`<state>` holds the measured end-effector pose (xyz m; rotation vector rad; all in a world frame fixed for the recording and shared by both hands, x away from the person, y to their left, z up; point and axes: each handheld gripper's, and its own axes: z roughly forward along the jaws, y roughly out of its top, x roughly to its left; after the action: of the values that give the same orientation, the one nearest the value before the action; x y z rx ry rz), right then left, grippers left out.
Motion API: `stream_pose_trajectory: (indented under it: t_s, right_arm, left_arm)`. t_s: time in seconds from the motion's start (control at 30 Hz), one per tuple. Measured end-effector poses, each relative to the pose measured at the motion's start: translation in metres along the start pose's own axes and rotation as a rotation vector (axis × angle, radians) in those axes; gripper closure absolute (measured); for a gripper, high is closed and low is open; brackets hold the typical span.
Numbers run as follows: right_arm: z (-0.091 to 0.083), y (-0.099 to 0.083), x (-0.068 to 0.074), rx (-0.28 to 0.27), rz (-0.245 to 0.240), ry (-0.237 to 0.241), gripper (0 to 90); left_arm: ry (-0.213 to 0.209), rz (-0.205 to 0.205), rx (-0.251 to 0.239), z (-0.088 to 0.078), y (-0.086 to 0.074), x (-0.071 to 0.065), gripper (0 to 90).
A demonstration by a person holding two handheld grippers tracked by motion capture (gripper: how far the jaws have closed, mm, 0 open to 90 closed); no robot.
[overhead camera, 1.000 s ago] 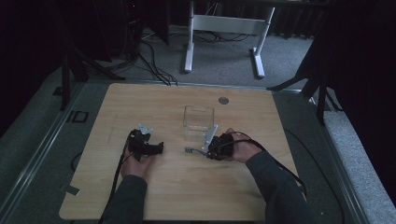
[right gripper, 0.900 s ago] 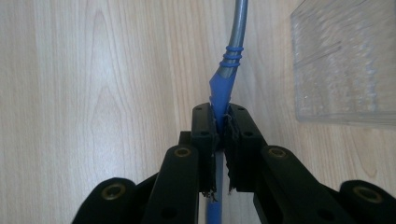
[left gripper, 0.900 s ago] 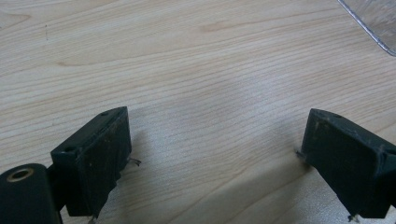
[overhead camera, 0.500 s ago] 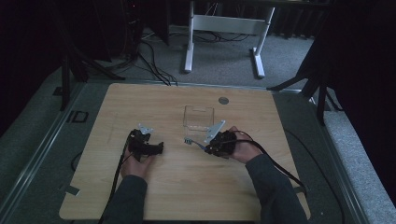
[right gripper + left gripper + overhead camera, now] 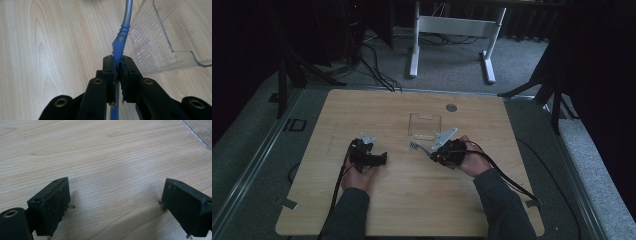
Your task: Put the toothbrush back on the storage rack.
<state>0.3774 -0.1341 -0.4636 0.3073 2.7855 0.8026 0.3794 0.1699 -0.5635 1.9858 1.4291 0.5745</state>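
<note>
Since the last frame my right tool (image 5: 432,151) has lifted its fork off the light wooden tabletop (image 5: 412,210), where I see bare room toward every edge. The clear plastic rectangular container (image 5: 424,125) sits mid-table. Right tool clamps the blue-handled metal fork (image 5: 121,37) just beside it; left tool (image 5: 115,200) gapes apart.

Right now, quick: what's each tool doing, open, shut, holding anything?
Left tool: open, nothing between its jaws, over bare table.
Right tool: shut on the blue-handled utensil, beside the clear container.
</note>
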Motion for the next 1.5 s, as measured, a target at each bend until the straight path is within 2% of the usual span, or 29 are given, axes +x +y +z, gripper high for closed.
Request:
stream_pose_trajectory:
  t_s: [0.17, 0.83, 1.07, 1.5]
  right_arm:
    - [-0.006, 0.000, -0.001, -0.037, 0.033, -0.017, 82.8]
    - [-0.019, -0.001, -0.007, -0.117, 0.104, -0.058, 82.8]
    - [-0.021, -0.001, -0.010, -0.138, 0.115, -0.087, 82.8]
    - [-0.024, -0.001, -0.015, -0.188, 0.149, -0.097, 82.8]
  left_arm:
    - [0.000, 0.000, 0.001, 0.000, 0.000, 0.000, 8.5]
    - [0.000, -0.002, 0.000, 0.000, 0.000, 0.000, 8.5]
    - [0.000, -0.001, 0.000, 0.000, 0.000, 0.000, 8.5]
    - [0.000, 0.002, 0.002, 0.000, 0.000, 0.000, 8.5]
